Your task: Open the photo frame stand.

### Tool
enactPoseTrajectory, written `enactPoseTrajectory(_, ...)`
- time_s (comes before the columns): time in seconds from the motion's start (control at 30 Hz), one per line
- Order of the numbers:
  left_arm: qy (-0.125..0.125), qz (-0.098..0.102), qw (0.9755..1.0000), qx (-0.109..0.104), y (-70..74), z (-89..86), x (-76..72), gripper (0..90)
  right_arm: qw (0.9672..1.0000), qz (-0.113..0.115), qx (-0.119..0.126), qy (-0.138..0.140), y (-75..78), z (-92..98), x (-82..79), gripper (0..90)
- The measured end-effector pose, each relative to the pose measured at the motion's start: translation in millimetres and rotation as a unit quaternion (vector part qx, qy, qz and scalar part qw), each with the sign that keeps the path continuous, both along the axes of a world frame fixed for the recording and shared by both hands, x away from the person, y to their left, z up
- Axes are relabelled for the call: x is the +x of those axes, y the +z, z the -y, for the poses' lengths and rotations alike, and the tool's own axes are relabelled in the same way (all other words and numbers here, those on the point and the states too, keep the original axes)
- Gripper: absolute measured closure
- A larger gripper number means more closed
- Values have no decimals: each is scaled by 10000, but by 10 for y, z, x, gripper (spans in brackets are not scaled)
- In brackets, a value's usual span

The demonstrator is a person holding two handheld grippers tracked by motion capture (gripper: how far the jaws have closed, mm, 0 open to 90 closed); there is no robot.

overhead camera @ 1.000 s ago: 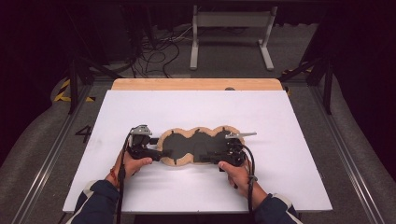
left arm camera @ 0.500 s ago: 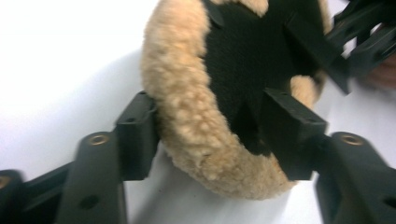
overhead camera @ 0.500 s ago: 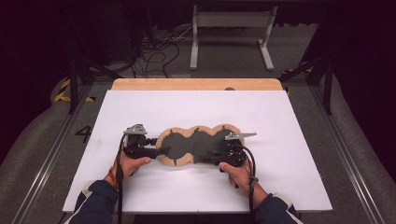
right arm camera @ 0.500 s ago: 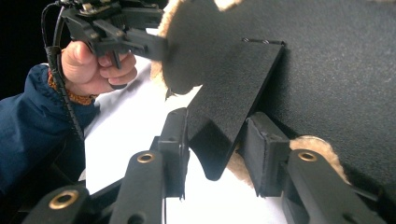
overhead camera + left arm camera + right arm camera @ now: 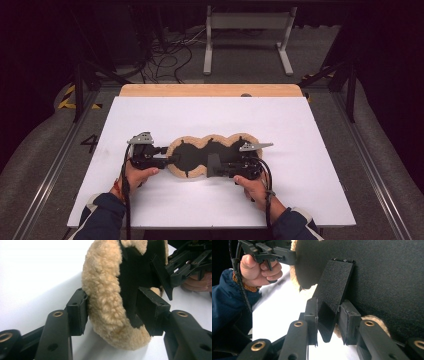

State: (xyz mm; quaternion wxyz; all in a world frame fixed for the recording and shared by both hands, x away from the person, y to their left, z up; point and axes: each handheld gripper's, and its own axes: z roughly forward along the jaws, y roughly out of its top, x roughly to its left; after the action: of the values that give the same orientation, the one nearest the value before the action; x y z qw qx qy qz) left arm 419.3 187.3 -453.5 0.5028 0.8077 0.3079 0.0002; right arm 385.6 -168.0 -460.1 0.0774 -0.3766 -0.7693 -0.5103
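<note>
Both grips are shallow: left gripper [image 5: 112,315] clamps the fleece pad's [image 5: 212,155] rim, right gripper [image 5: 328,322] closing on its strap [image 5: 333,292]; pull unevenly and either slips free.

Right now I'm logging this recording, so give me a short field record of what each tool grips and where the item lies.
item: dark three-lobed cover with fleece trim, flat on the white board
left tool: jaws clamped on the fleece rim at the cover's left end
right tool: jaws have just been closing, around a black strap tab of the cover
hands: one on each tool, at the near edge of the board
</note>
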Motion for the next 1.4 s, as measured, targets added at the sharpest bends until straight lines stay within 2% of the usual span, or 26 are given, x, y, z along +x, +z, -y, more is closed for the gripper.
enactPoseTrajectory(0.1,-5,-91,10000,27,-28,18,25,325,9999,90,-81,10,4,-12,-10,722)
enactPoseTrajectory(0.2,-139,-152,9997,111,-42,54,20,321,9999,89,-75,9,3,-12,-10,722)
enactPoseTrajectory(0.33,-488,-297,9979,317,-87,148,7,381,9999,88,-60,11,1,-10,-8,721)
enactPoseTrajectory(0.4,-444,-283,9979,367,-81,173,-4,365,10000,85,-32,-9,-3,-6,-10,717)
enactPoseTrajectory(0.53,-457,-264,9980,358,-71,157,-11,391,9999,119,-39,-14,-2,-7,-17,717)
enactPoseTrajectory(0.57,-414,-106,9982,416,-36,162,-30,399,9999,123,-49,-17,-1,-7,-18,723)
enactPoseTrajectory(0.63,-304,80,9987,389,11,160,-47,434,9999,133,-40,-20,3,-4,-18,757)
enactPoseTrajectory(0.7,-267,339,9979,492,55,180,-77,451,9998,187,-61,-8,20,-9,-24,780)
enactPoseTrajectory(0.73,-204,388,9976,537,67,190,-88,450,9997,218,-92,-18,29,-12,-29,778)
enactPoseTrajectory(0.8,-152,340,9980,502,70,205,-102,447,9997,223,-81,-39,31,-1,-22,777)
enactPoseTrajectory(0.87,-105,467,9970,612,92,216,-106,444,9998,207,-47,-32,32,3,-20,775)
enactPoseTrajectory(0.9,-24,510,9970,582,107,227,-121,445,9998,209,-32,-33,37,5,-19,771)
enactPoseTrajectory(1.0,94,710,9950,699,137,242,-155,453,9997,251,-16,-14,68,7,-23,756)
enactPoseTrajectory(1.07,188,888,9928,786,126,267,-184,452,9996,263,-60,-43,70,4,-20,756)
enactPoseTrajectory(1.13,161,999,9911,868,126,278,-198,450,9996,263,-76,-55,71,7,-21,757)
enactPoseTrajectory(1.4,210,1132,9874,1084,93,308,-292,455,9992,304,-253,-74,79,6,-53,765)
